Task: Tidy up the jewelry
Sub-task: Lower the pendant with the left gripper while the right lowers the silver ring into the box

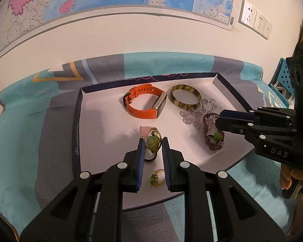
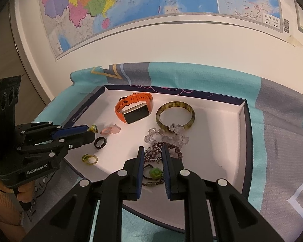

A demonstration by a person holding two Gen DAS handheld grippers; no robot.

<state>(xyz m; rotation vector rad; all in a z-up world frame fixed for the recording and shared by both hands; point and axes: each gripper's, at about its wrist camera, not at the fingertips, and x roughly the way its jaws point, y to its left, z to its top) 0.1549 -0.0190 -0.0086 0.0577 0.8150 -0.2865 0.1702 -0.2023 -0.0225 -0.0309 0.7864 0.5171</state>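
Both grippers pinch rings: left gripper [image 1: 153, 142] green ring [image 1: 152, 144], right gripper [image 2: 153, 151] silver ring [image 2: 153, 152].

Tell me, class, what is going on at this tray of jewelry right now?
A person holds a gripper in each hand over a white-lined tray. The left gripper is closed on a ring with a green stone. The right gripper pinches a silver ring above a dark beaded bracelet. An orange watch, a mottled bangle, a black ring and a small green ring lie loose in the tray.
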